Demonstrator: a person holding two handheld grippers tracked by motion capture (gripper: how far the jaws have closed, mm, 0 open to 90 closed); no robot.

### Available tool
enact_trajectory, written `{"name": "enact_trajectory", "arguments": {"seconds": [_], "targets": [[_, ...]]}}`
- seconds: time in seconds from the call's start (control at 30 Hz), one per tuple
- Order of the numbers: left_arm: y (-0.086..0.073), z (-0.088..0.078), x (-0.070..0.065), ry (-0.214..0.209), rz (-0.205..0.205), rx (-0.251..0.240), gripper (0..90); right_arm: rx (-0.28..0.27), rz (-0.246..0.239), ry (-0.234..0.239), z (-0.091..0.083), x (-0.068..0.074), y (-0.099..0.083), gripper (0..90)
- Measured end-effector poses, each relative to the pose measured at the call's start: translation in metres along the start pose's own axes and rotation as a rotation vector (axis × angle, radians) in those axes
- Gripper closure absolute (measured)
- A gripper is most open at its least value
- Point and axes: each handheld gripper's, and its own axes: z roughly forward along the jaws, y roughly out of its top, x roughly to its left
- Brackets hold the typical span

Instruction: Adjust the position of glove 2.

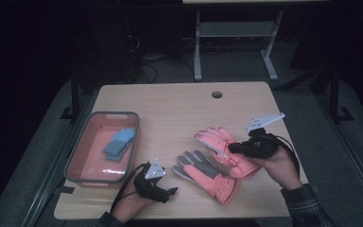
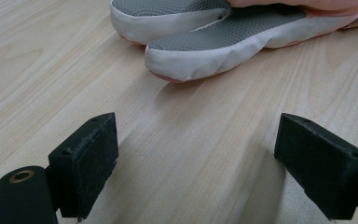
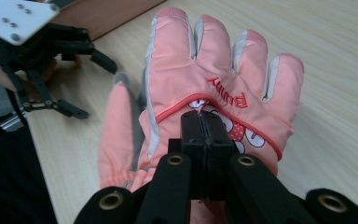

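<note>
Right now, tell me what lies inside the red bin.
In the red bin lie two folded blue-grey cloths, overlapping, on its bare floor. Whatever is beneath them is covered.

- The left gripper [image 2: 193,168] hangs low over the pale wooden worktop [image 2: 51,60], its two black fingers [image 2: 86,163] set wide apart with bare wood between them.
- Ahead of them lies a glove [image 2: 223,42], palm side up: grey mesh fingertips edged in white, resting on the worktop.
- A strip of salmon-pink fabric shows along its top right edge.
</note>
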Motion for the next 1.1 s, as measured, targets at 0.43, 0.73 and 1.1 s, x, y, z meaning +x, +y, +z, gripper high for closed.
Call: {"name": "enact_trajectory", "arguments": {"seconds": [0.43, 0.73, 1.1], "targets": [[0.0, 0.0, 0.0, -0.003, -0.004, 0.003, 12.6, 0.018, -0.101, 0.126, 0.023, 0.034, 0.009, 89.3], [0.0, 0.0, 0.0, -0.003, -0.006, 0.001, 12.6, 0.061, -0.119, 0.165, 0.041, 0.04, 0.005, 89.3], [0.0, 0.0, 0.0, 0.0, 0.0, 0.001, 12.6, 0.134, -0.134, 0.18, 0.064, 0.038, -0.004, 89.1]]}}
